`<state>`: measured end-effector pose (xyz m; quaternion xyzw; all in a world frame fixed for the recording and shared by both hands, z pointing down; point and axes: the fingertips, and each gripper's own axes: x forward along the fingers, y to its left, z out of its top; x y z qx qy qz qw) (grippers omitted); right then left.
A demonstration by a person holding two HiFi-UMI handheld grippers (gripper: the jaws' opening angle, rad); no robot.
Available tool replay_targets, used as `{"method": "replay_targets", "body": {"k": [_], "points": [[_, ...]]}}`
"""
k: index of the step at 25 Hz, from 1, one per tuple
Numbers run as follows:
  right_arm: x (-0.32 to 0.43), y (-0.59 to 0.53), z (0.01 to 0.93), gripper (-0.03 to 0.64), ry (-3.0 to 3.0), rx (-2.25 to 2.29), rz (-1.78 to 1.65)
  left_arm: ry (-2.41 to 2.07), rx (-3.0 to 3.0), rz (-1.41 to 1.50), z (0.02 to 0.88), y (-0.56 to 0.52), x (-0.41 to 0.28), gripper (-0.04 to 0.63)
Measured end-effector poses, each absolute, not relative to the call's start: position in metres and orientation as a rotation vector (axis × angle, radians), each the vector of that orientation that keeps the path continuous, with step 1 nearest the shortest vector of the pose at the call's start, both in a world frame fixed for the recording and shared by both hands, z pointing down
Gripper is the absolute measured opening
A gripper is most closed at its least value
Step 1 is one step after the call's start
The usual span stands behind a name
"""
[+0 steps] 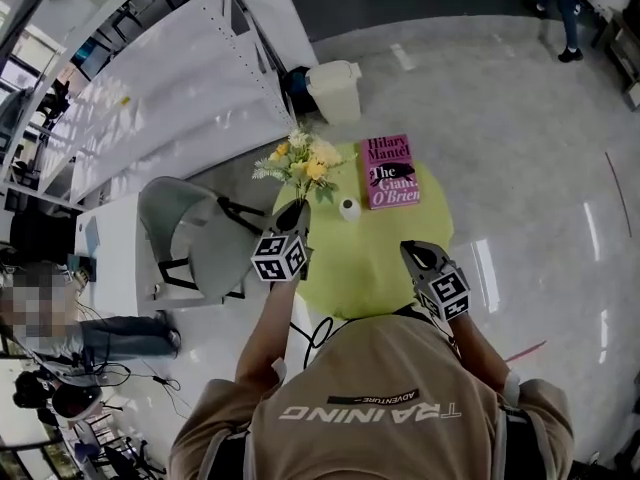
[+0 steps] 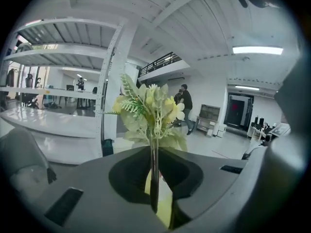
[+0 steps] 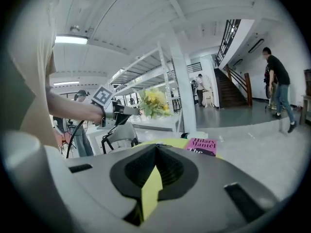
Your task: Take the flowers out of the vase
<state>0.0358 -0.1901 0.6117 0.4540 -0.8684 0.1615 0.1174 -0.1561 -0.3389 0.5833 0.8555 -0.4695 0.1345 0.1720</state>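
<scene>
The bunch of yellow and white flowers (image 1: 303, 161) hangs in the air over the left rim of the round yellow-green table (image 1: 375, 273), clear of the small white vase (image 1: 349, 209), which stands by itself near the table's middle. My left gripper (image 1: 293, 211) is shut on the thin stems just below the blooms. In the left gripper view the stems (image 2: 154, 169) run straight up between the jaws to the flowers (image 2: 150, 111). My right gripper (image 1: 410, 251) hovers over the table's near right part, jaws together and empty (image 3: 156, 148). From there I see the flowers (image 3: 154, 102) held by the left gripper (image 3: 127, 110).
A pink book (image 1: 390, 171) lies on the far side of the table, just right of the vase. A grey chair (image 1: 185, 233) stands left of the table and a white bin (image 1: 335, 90) behind it. A person (image 3: 277, 86) walks at the far right.
</scene>
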Motion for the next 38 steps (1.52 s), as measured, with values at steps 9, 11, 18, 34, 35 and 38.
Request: {"method": "replay_targets", "body": {"k": [9, 11, 18, 34, 35, 38], "points": [[0.024, -0.190, 0.627, 0.002, -2.487, 1.255, 0.490, -1.387, 2.206, 0.410, 0.677, -0.327, -0.204, 0.048], [0.021, -0.194, 0.627, 0.002, -2.474, 1.268, 0.483, -1.386, 2.193, 0.418, 0.696, -0.331, -0.210, 0.047], [0.030, -0.212, 0.615, 0.002, -2.396, 1.405, 0.468, -1.349, 2.135, 0.394, 0.751, -0.342, -0.212, 0.046], [0.012, -0.215, 0.624, 0.002, -2.375, 1.405, 0.569, -1.336, 1.993, 0.491, 0.832, -0.339, -0.200, 0.074], [0.013, -0.213, 0.625, 0.003, -2.373, 1.409, 0.572, -1.342, 1.982, 0.503, 0.834, -0.339, -0.202, 0.085], [0.011, -0.207, 0.627, 0.002, -2.373, 1.402, 0.575, -1.342, 1.968, 0.534, 0.834, -0.338, -0.204, 0.167]]}}
